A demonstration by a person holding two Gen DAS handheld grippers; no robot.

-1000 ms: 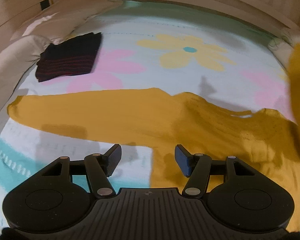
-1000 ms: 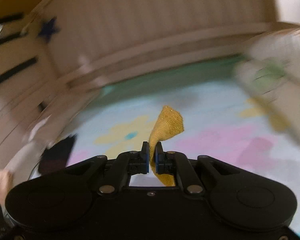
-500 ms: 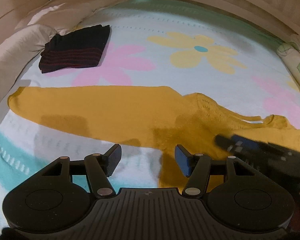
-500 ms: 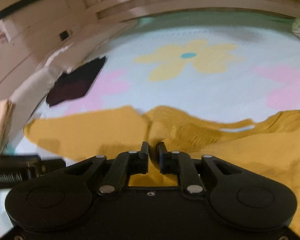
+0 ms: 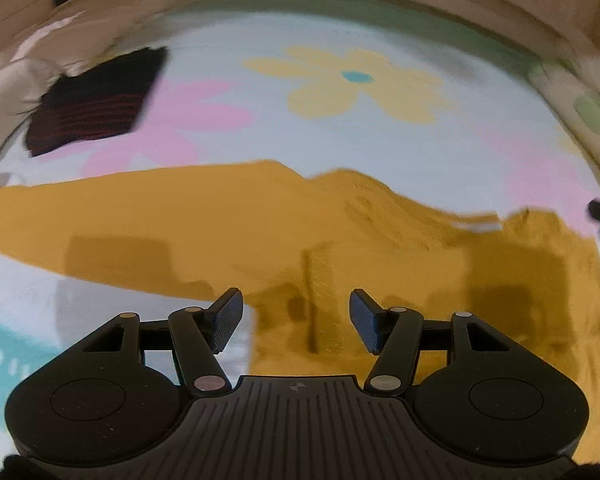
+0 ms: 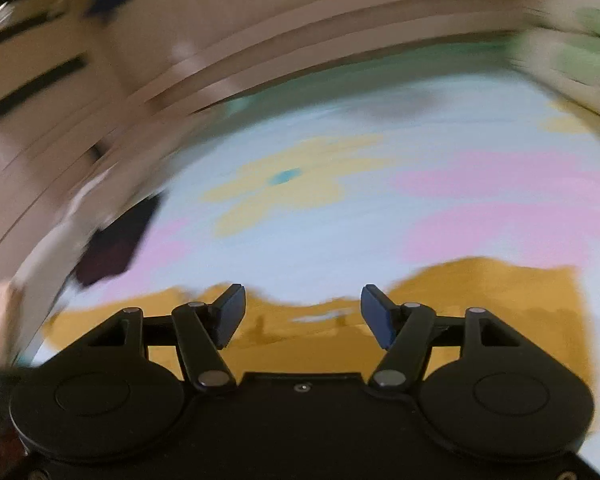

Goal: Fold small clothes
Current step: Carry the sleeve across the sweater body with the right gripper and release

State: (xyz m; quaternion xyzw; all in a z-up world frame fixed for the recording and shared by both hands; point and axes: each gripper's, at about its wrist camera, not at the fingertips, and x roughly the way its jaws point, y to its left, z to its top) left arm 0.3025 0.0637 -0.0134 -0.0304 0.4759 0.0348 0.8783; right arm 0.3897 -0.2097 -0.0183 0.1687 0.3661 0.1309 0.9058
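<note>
Both tools, left [image 5: 296, 320] and right [image 6: 303, 316], agape over yellow garment [image 5: 380, 240] (flat on bedspread [image 5: 380, 152]).

Shirt [image 5: 260, 220] on bedspread [image 5: 380, 152]; folded garment [image 5: 96, 100] behind-left

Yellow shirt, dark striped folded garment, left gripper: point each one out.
yellow shirt [image 5: 180, 220], left wrist view, on the outstretched sleeve.
dark striped folded garment [image 5: 96, 100], left wrist view, on its top face.
left gripper [image 5: 296, 320], left wrist view, midway between fingertips.
</note>
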